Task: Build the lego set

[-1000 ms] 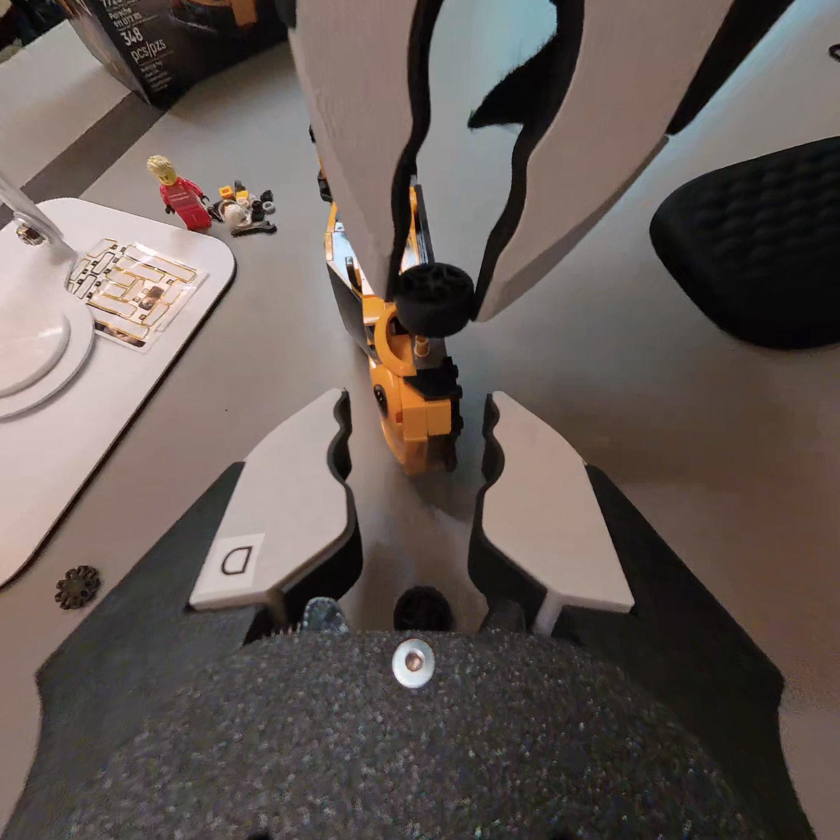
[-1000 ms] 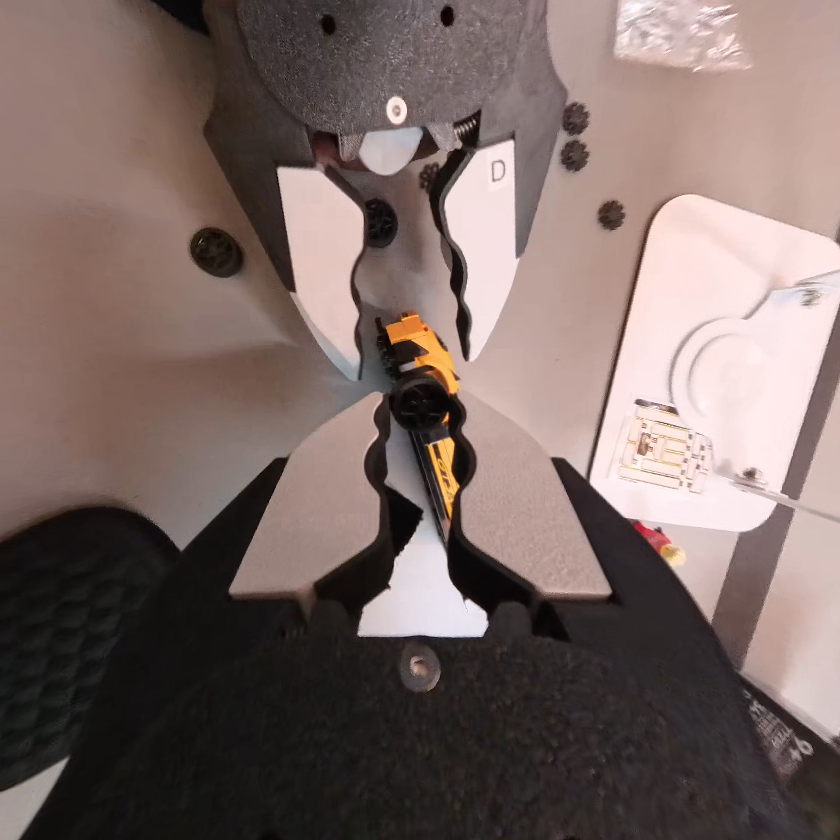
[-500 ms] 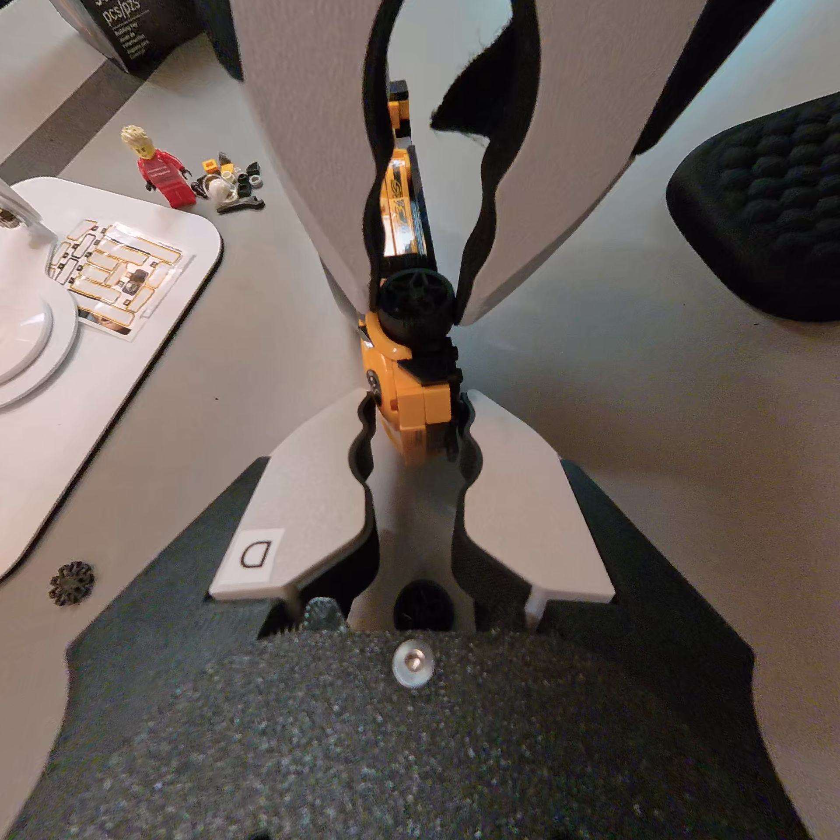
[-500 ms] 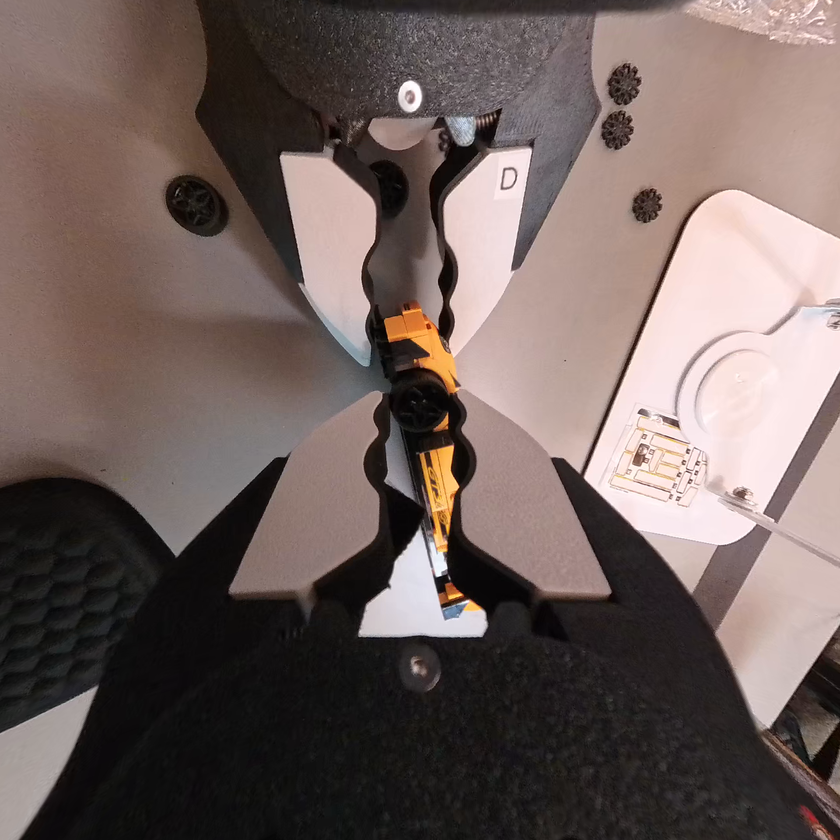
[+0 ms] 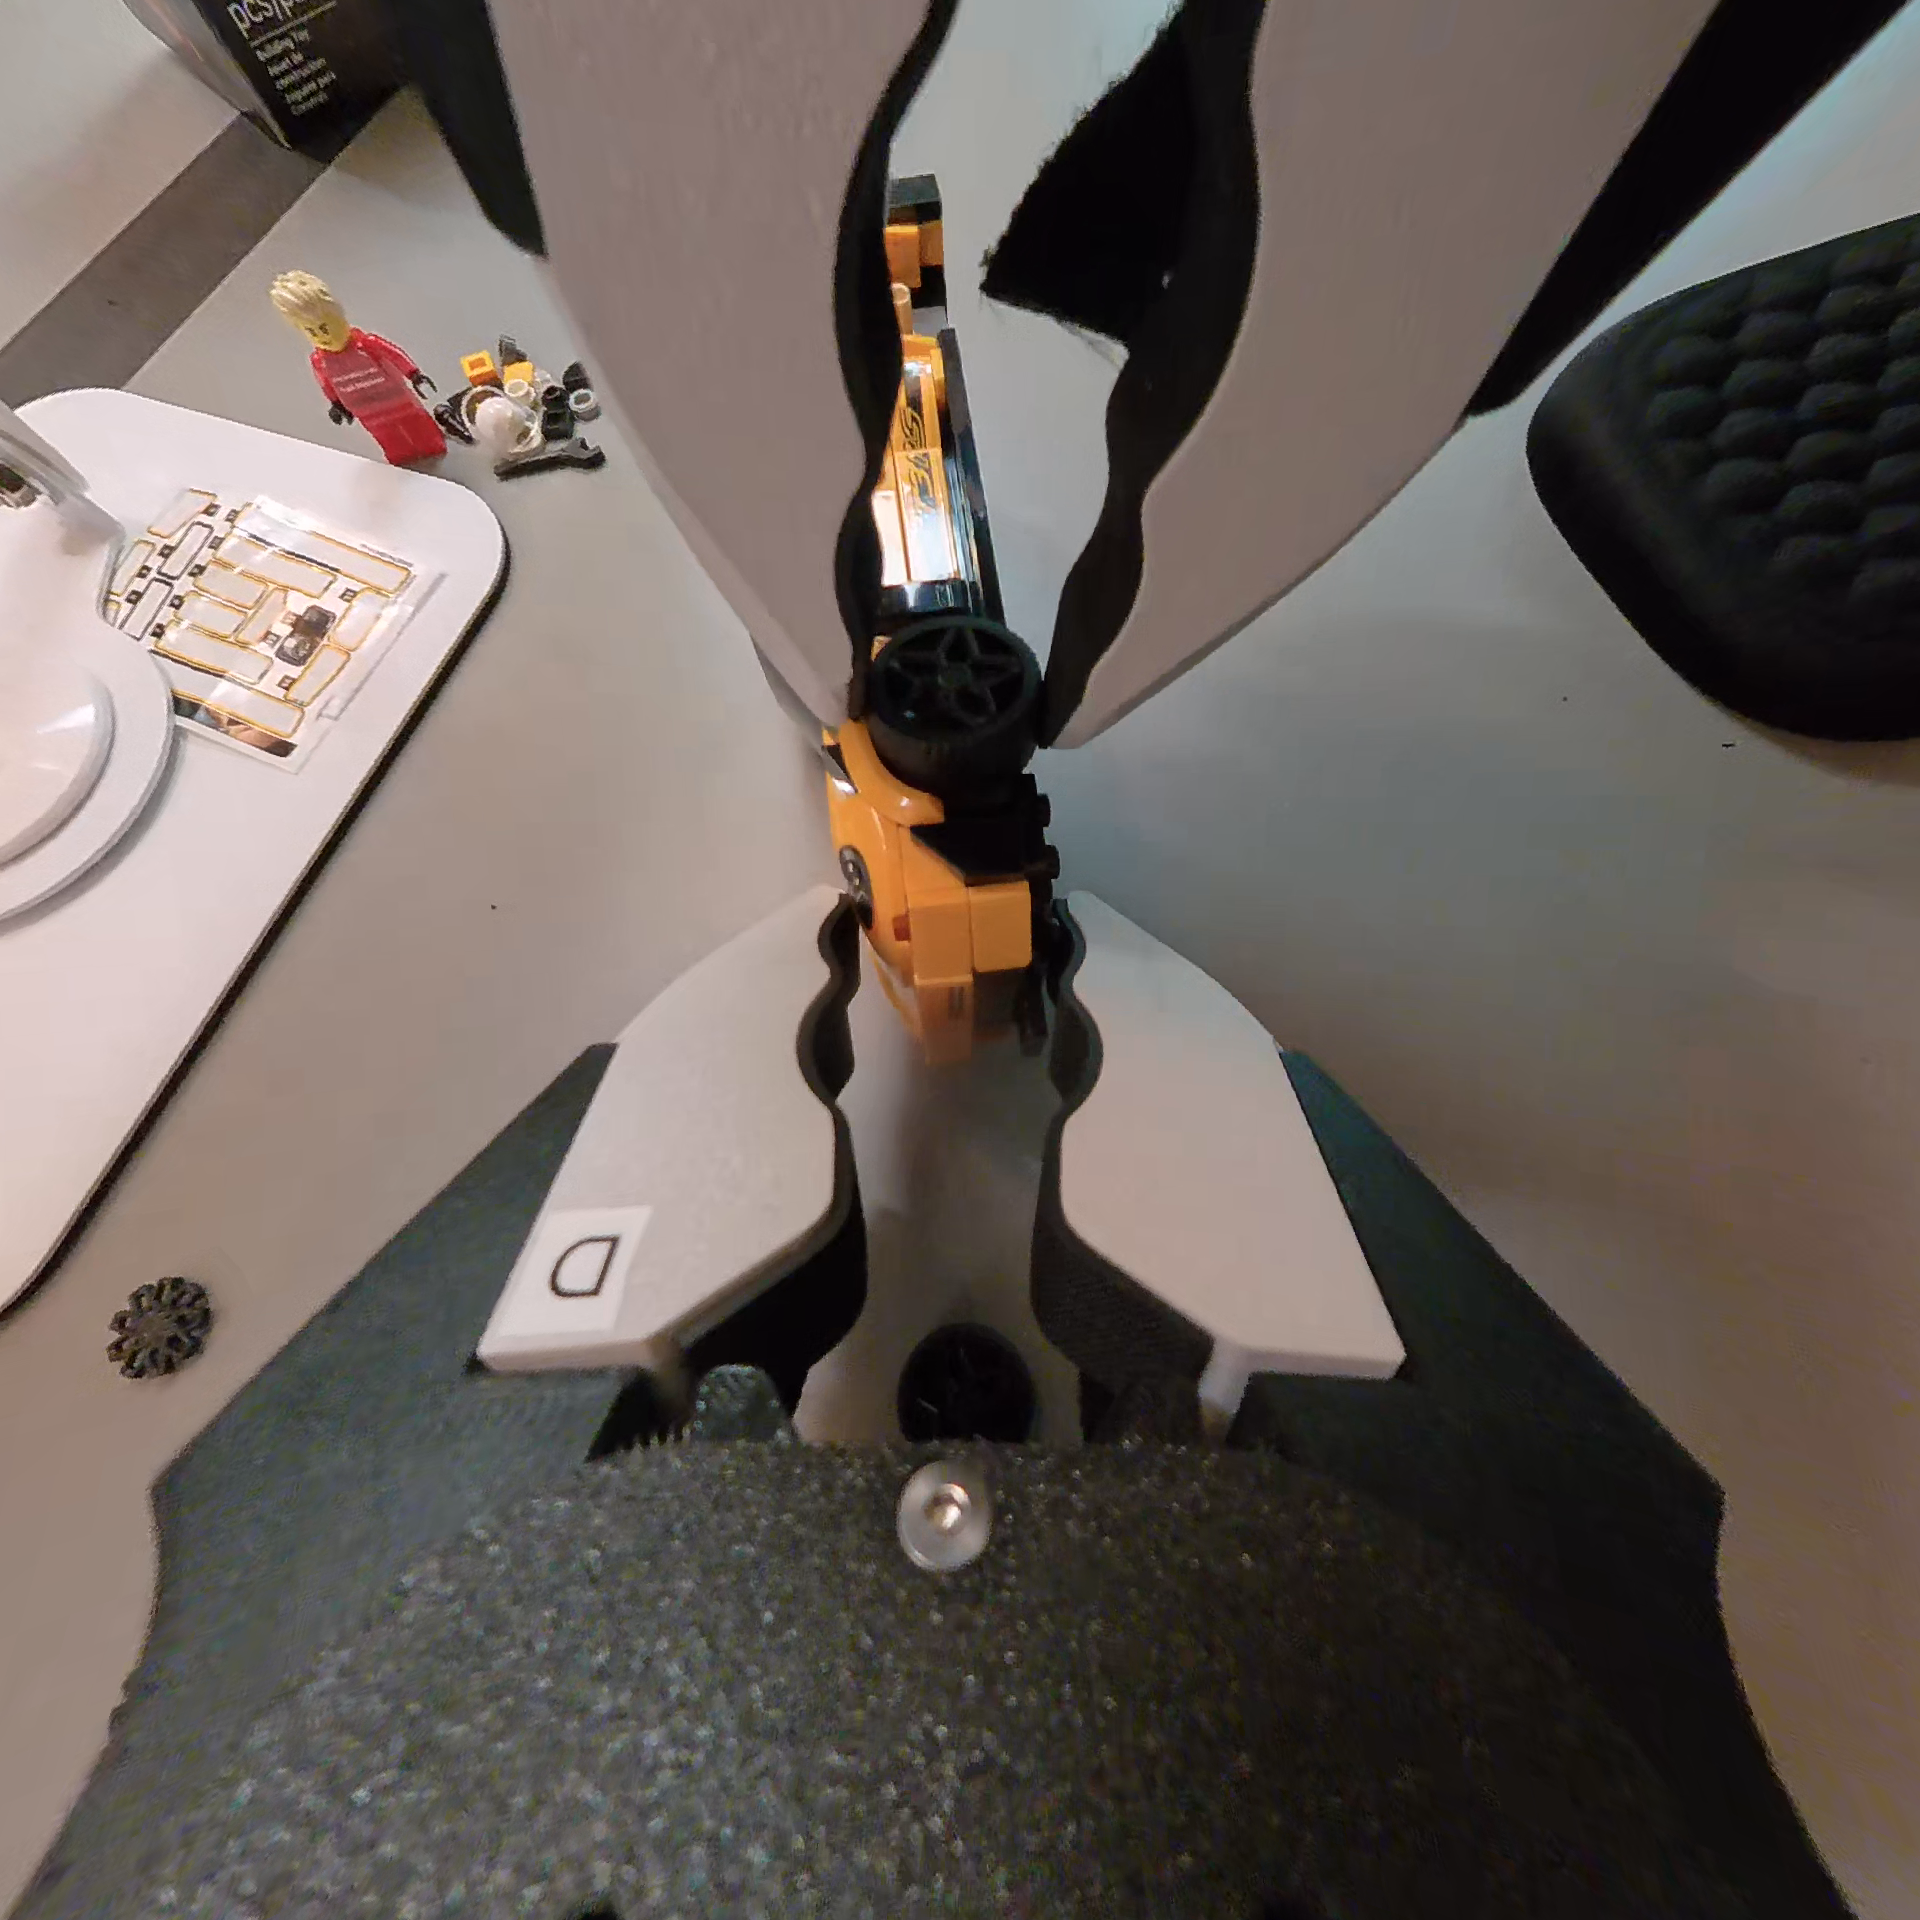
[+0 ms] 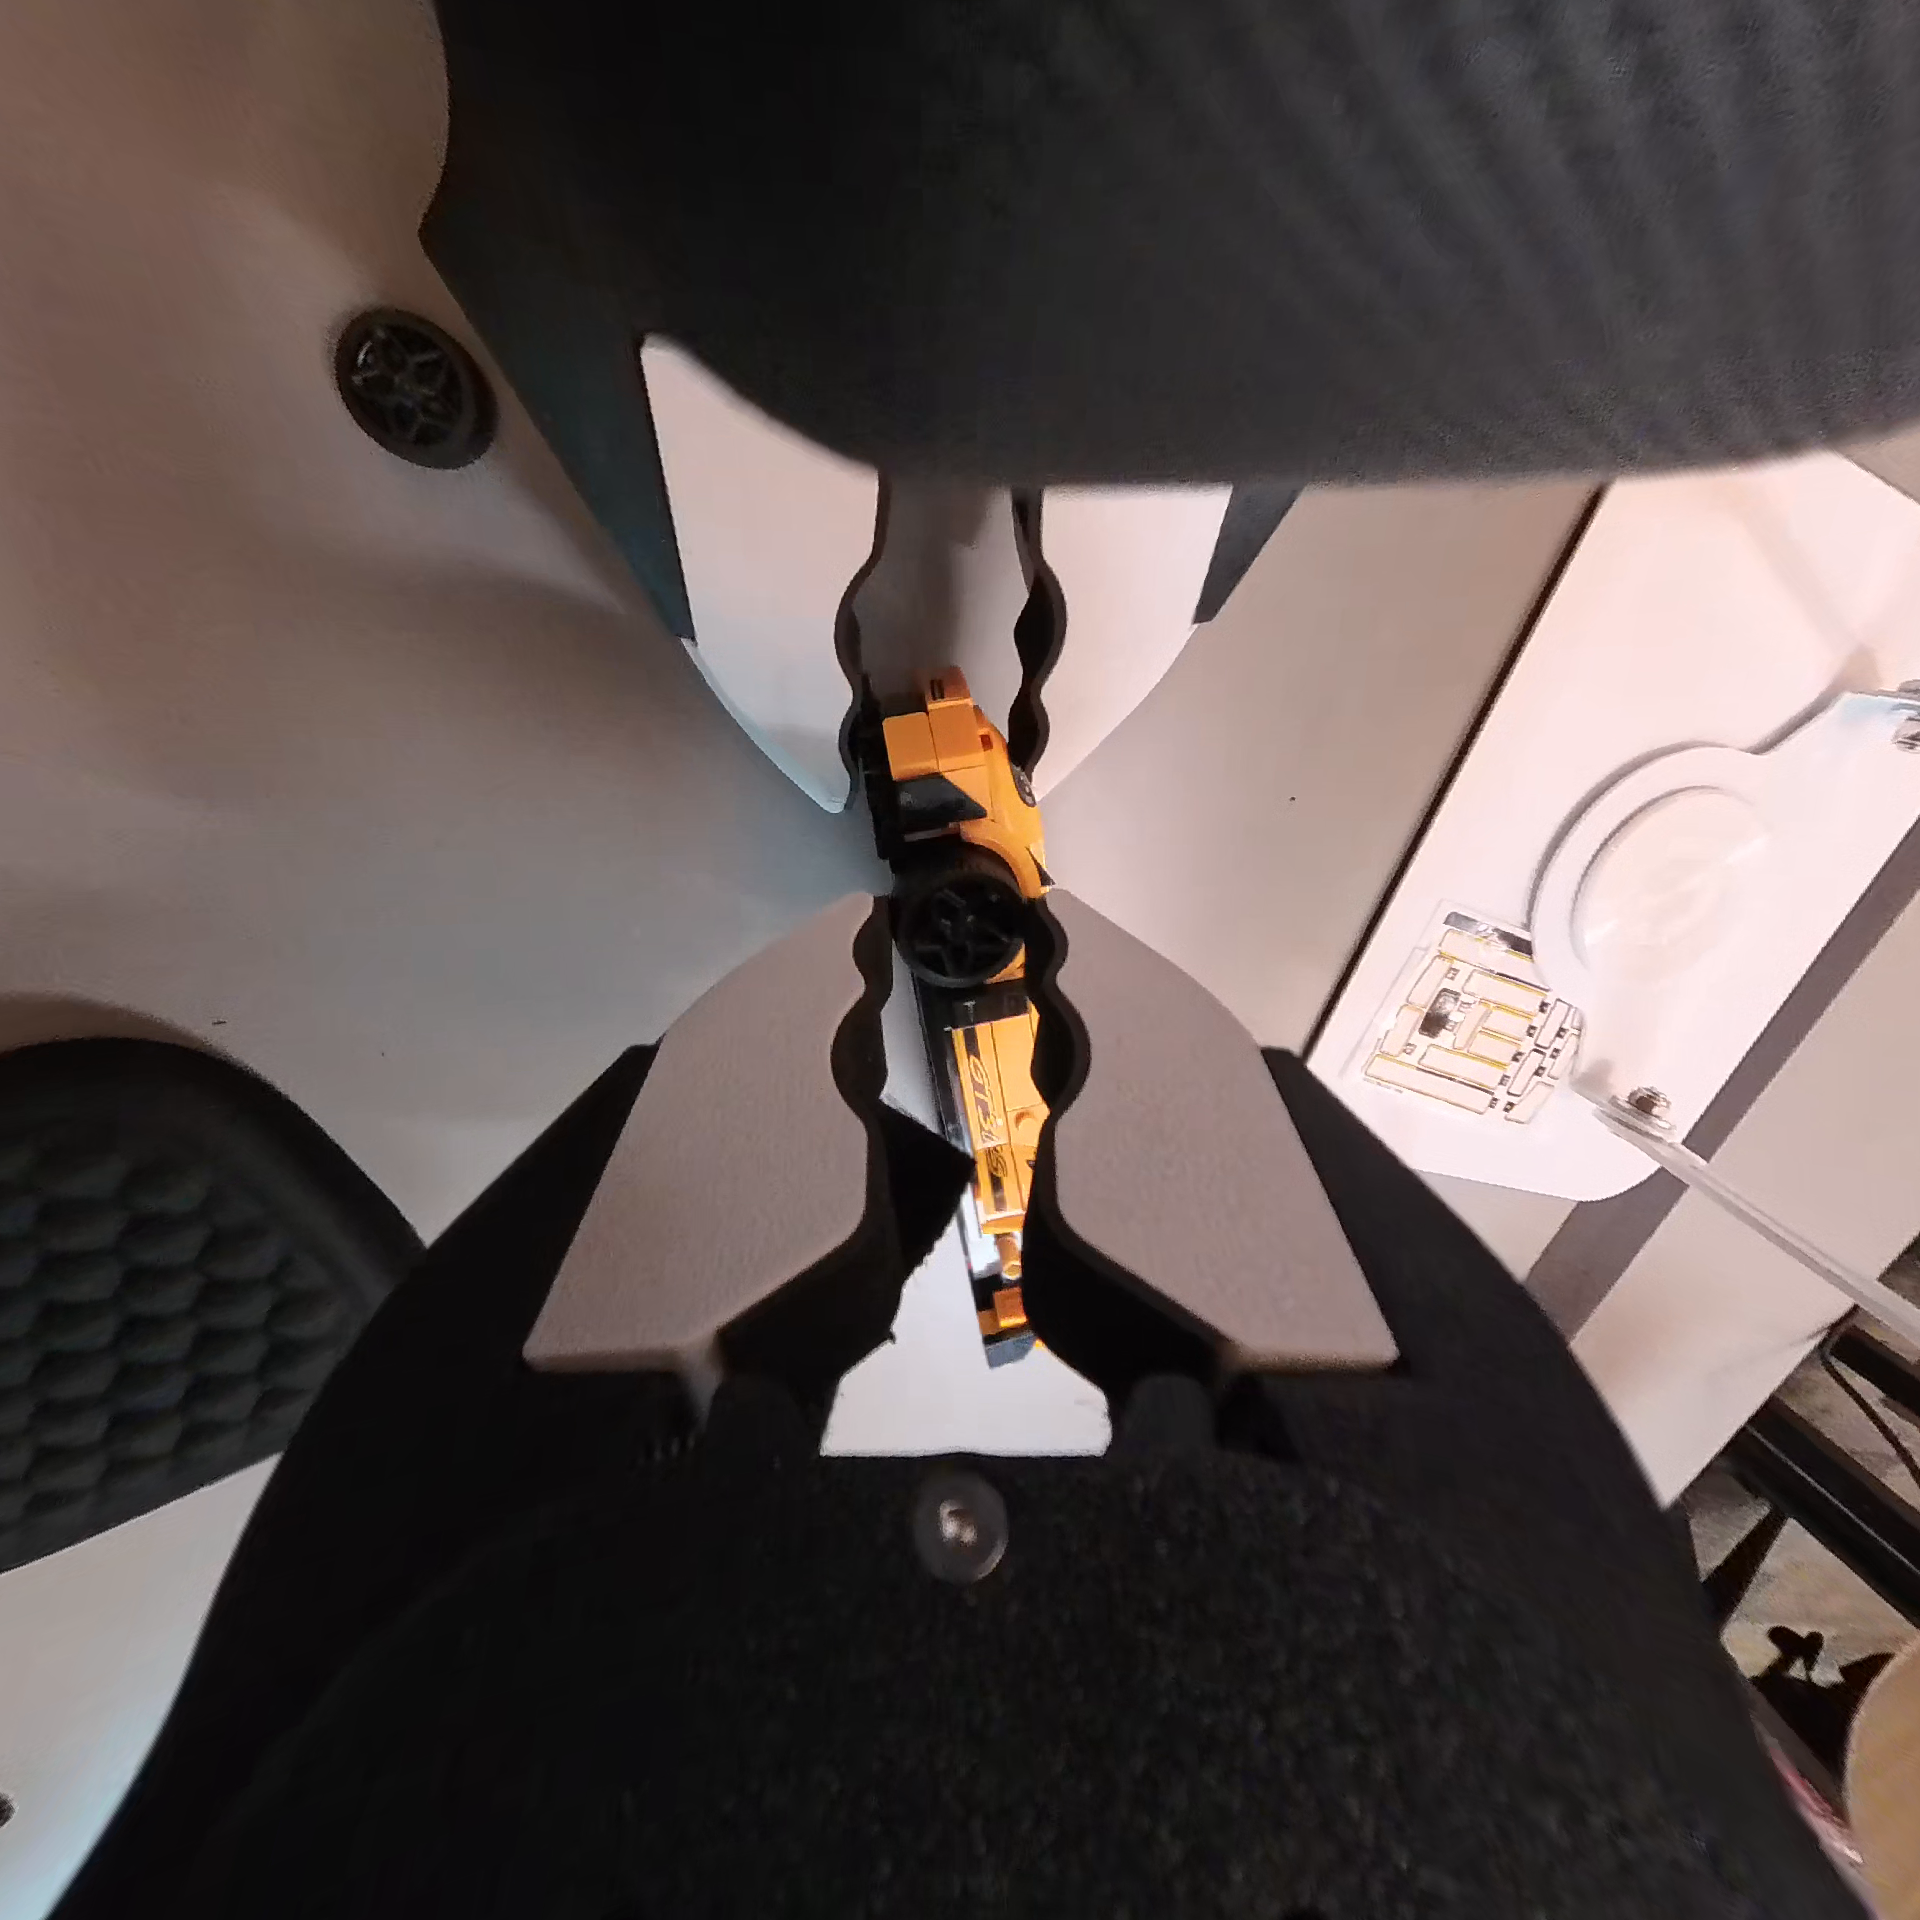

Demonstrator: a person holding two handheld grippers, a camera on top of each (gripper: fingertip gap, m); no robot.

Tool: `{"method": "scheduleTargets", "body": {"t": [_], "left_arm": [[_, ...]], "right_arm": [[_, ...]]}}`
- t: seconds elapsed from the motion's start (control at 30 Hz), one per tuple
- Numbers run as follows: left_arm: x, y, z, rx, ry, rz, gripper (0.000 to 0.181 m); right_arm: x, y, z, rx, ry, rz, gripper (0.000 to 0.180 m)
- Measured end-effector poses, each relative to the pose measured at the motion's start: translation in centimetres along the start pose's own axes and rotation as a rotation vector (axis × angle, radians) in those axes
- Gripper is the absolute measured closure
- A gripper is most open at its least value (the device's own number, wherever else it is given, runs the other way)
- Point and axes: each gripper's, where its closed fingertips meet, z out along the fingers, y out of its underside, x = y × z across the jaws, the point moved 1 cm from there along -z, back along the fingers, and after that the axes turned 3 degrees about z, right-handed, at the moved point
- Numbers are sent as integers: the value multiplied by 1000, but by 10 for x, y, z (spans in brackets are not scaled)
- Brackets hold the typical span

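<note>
Left wrist view: our left gripper (image 5: pixel 951 940) is closed on the nose of the orange lego car (image 5: pixel 940 914), the fingertips pinching its front block on both sides, while the right gripper (image 5: pixel 951 717) comes in from directly ahead and clamps the black wheel (image 5: pixel 954 691) at the car's front arch, the rest of the body running away between its fingers. Off to our left gripper's left lie a red minifigure (image 5: pixel 364 374), a small heap of loose pieces (image 5: pixel 525 405) and a sticker sheet (image 5: pixel 249 613) on a white pad (image 5: pixel 312 831); a spare wheel (image 5: pixel 966 1387) rests on the surface (image 5: pixel 1403 883) between the finger roots. Right wrist view: our right gripper (image 6: pixel 961 940) holds the same wheel (image 6: pixel 956 930) at its fingertips, the car (image 6: pixel 966 790) stretching forward into the left gripper (image 6: pixel 951 727) and back between our own fingers. Another loose wheel (image 6: pixel 414 387) lies ahead and to the left. We judge the step to be seating this wheel on its axle. Next we would press it squarely inward while the left gripper braces the car, then release and fetch another wheel.
</note>
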Motion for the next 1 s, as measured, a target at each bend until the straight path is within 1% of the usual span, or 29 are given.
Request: {"method": "scheduleTargets", "body": {"t": [0.13,0.43,0.5,0.57,0.73,1.0], "left_arm": [[0,0,0,7,6,-8,146],[0,0,0,14,15,-28,146],[0,0,0,15,17,-31,146],[0,0,0,14,16,-28,146],[-1,0,0,7,2,-18,147],[0,0,0,-1,1,-15,147]], "right_arm": [[0,0,-1,28,27,44,155],[1,-1,-7,113,8,101,151],[0,-3,-12,141,-3,118,153],[0,-3,-13,152,-9,131,159],[-2,-2,-7,118,-32,154,166],[-3,-2,-7,62,-40,108,167]]}}
